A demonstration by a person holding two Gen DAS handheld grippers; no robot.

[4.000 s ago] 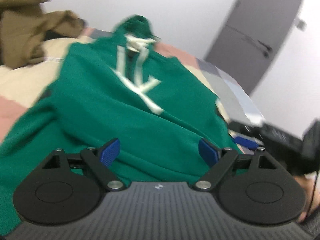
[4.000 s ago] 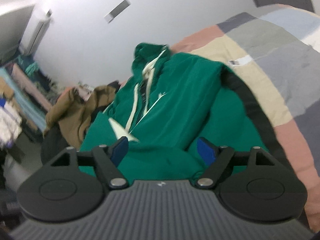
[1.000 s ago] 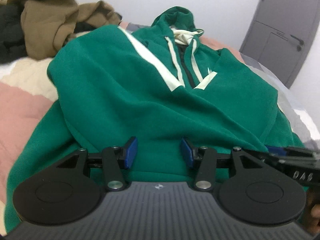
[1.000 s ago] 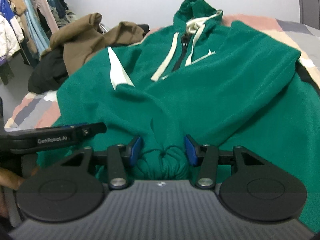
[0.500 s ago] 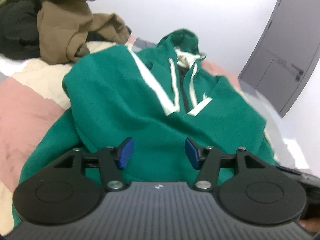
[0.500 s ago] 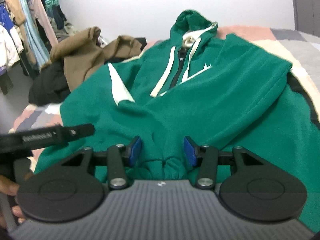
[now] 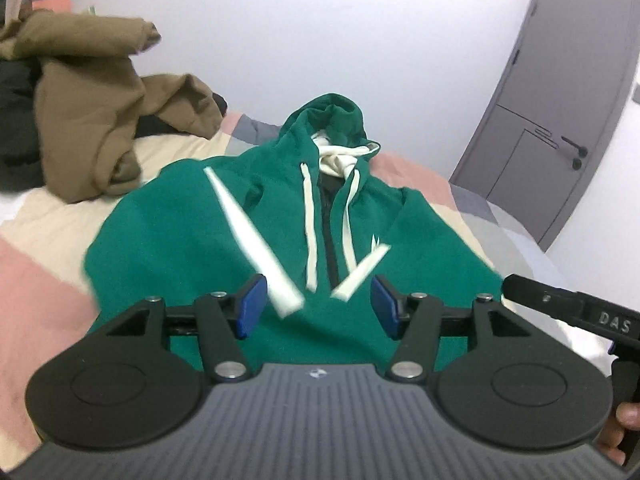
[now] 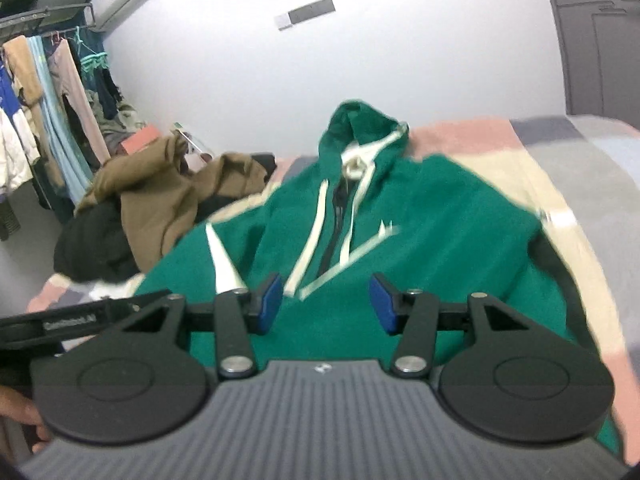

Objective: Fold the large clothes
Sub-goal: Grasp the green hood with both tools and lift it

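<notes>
Green fleece fills both views: the hoodie point(image 7: 280, 216) lies front-up on the bed point(image 7: 40, 280), hood at the far end, beyond and below both pairs of jaws. Its lower part seems folded up toward the chest, which would explain the short, squared shape. The left gripper point(image 7: 318, 306) hangs above the near edge with its jaws apart and nothing between them; the right gripper point(image 8: 325, 303) likewise stands open and empty, probably clear of the cloth to line up the next fold. A brown jacket point(image 7: 92, 108) is heaped off to the left of the jaws, away from the work. The hoodie's near hem is hidden behind the gripper bodies, its sleeves cannot be made out, and the right view is blurred.
</notes>
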